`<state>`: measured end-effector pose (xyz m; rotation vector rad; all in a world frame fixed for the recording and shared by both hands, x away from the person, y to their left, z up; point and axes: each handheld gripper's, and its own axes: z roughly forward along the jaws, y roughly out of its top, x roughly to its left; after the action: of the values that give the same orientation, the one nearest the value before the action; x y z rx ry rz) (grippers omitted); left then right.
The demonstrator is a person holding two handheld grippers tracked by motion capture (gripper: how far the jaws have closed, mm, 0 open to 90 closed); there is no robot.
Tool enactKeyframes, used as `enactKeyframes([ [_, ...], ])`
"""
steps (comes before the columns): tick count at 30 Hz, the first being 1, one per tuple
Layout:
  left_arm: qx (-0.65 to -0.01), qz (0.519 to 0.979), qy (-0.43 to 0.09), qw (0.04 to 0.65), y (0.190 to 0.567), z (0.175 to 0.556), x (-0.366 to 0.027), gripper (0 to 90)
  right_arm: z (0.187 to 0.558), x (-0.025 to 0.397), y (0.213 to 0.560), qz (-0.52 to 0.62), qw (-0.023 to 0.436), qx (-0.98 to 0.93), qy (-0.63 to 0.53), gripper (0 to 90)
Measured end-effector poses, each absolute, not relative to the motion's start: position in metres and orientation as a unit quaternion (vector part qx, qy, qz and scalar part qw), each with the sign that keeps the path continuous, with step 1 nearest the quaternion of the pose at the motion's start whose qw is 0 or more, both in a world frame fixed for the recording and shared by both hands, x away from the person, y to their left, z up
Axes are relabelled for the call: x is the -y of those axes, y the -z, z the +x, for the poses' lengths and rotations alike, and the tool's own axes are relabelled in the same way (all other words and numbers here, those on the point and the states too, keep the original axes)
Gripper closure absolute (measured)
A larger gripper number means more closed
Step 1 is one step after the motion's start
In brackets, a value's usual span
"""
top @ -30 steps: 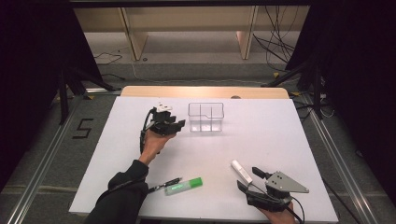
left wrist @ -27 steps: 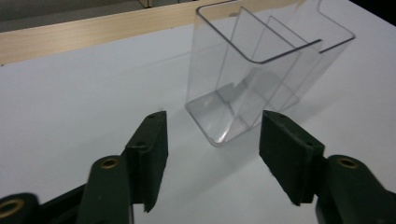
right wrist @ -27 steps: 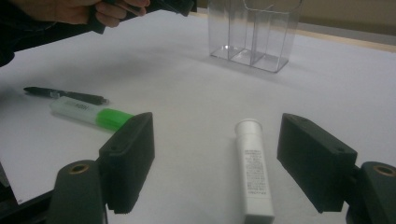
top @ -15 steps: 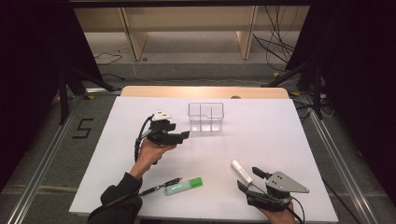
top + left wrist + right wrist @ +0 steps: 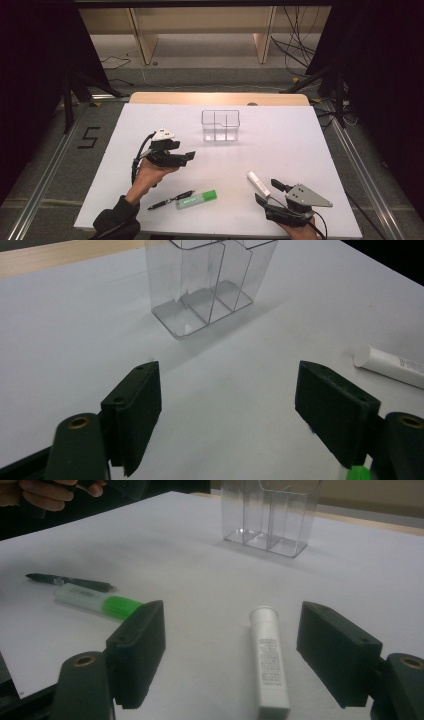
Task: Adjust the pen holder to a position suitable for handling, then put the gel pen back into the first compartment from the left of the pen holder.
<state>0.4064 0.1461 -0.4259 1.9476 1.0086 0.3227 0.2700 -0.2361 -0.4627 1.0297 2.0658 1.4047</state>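
Observation:
A clear divided container (image 5: 220, 125) stands upright at the table's far middle, with nothing in it. My left gripper (image 5: 188, 157) hovers left of centre, open and holding nothing, pointing toward the container (image 5: 210, 285). Near the front edge lie a black pen (image 5: 170, 200) and a green-capped marker (image 5: 196, 199) side by side. A white tube (image 5: 258, 183) lies at the front right. My right gripper (image 5: 267, 192) sits just behind the tube, open, and the tube (image 5: 270, 665) lies on the table between its jaws, untouched.
The white table top (image 5: 300, 140) has bare room on the right and around the container. From the right gripper view, the marker (image 5: 97, 602) and pen (image 5: 65, 581) lie to the left, and the other hand (image 5: 45, 492) is at top left.
My left gripper has drawn back from beside the container toward the person and a little left. The right gripper and all the objects have stayed put.

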Motion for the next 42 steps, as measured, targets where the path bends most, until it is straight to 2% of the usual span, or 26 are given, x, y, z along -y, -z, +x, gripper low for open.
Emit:
enactKeyframes([
  [42, -0.351, 0.826, -0.117, 0.425, 0.432, 0.367, -0.144, 24.0, 0.270, 0.233, 0.464, 0.371, 0.223, -0.750, -0.499, 28.4],
])
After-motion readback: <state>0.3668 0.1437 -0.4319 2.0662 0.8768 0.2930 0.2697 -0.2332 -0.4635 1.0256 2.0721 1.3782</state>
